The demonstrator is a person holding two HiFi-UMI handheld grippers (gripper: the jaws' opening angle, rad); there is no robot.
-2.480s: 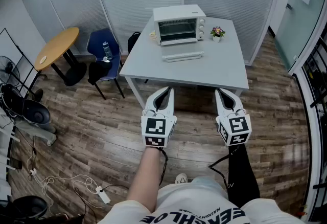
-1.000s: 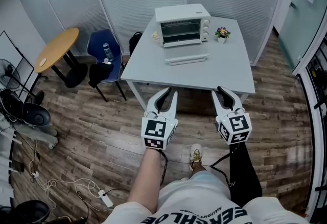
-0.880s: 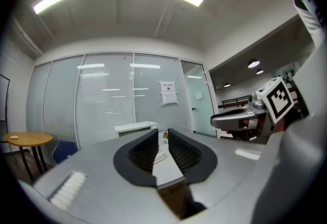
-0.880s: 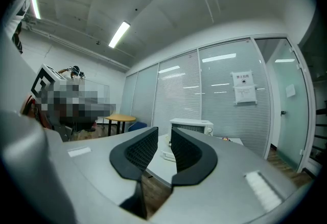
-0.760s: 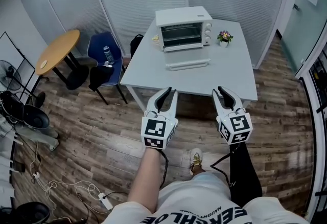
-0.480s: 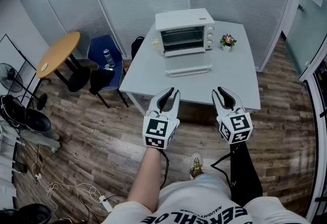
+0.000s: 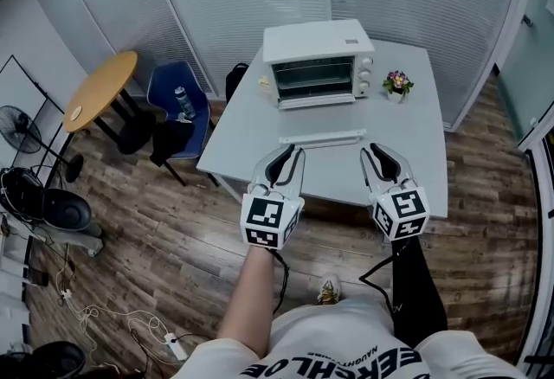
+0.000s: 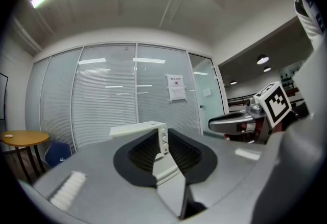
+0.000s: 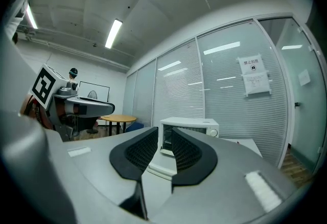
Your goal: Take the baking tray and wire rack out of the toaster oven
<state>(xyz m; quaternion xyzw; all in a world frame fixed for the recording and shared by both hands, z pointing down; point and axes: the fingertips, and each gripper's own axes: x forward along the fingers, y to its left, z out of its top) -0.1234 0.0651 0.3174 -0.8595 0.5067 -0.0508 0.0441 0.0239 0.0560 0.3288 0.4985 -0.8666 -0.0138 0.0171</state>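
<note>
Left tool [image 7: 292, 152] and right tool [image 7: 373, 150], jaws together and empty, hover at the grey bench's [image 7: 420, 157] near edge. White metal toaster oven [image 7: 317, 64] stands ahead, by the far edge.

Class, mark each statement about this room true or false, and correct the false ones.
1. The toaster oven stands on the grey table. True.
2. The potted flowers stand to the oven's left in the head view. False: they stand to its right.
3. The left gripper holds a baking tray. False: nothing is between its jaws.
4. A bottle sits on the blue chair. True.
</note>
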